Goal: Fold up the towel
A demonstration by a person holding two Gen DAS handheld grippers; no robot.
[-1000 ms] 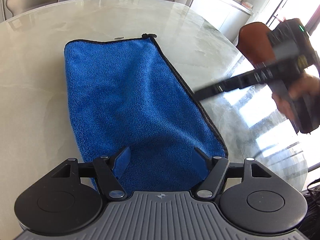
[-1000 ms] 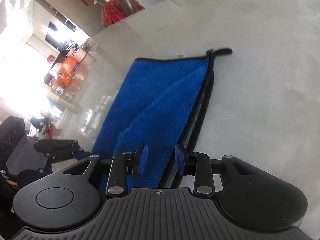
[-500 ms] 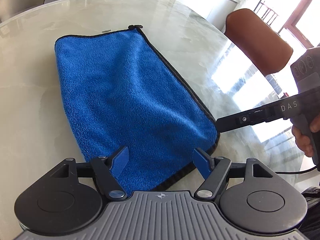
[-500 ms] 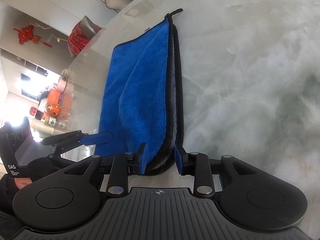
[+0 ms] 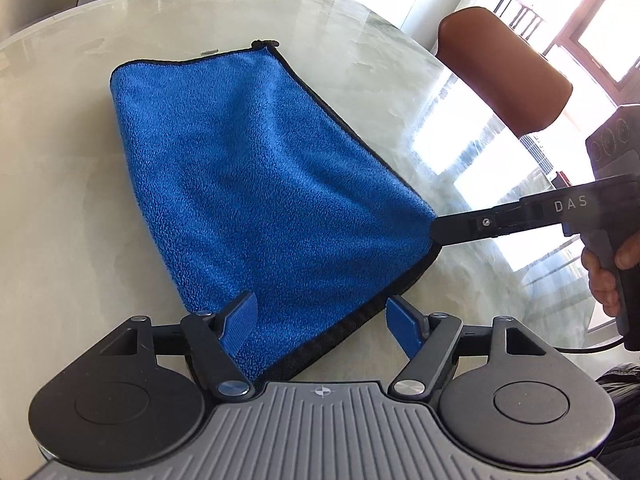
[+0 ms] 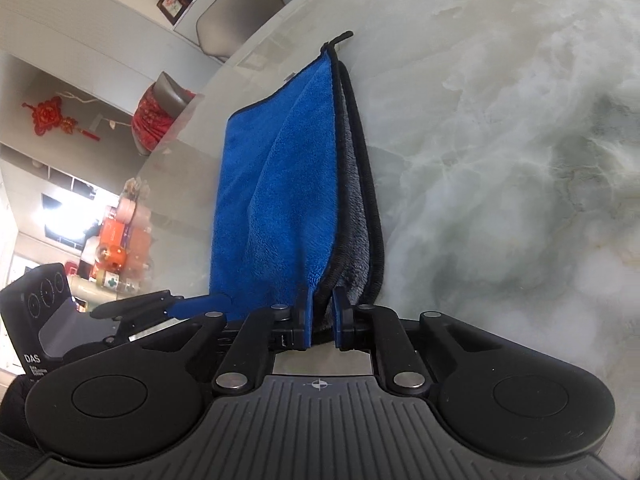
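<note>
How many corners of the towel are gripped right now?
1. The right gripper, its jaws closing, pinches the near right corner of the blue towel. The left gripper stands open over the near edge, gripping nothing. Both far corners lie free on the table.

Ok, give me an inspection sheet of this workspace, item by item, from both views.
Surface: pale marble table, glossy, with window glare.
Job's things: blue towel, already folded once, grey inner side showing at the black-trimmed edge.
Clutter: nothing seen on the table.
Grippers: right tool closing on the towel's near corner, cloth between its pads; left tool open over the near edge, gripping nothing.
Cables: one black lead below the right handle.
Surroundings: brown chair, grey chairs, shelves, red ornament.
</note>
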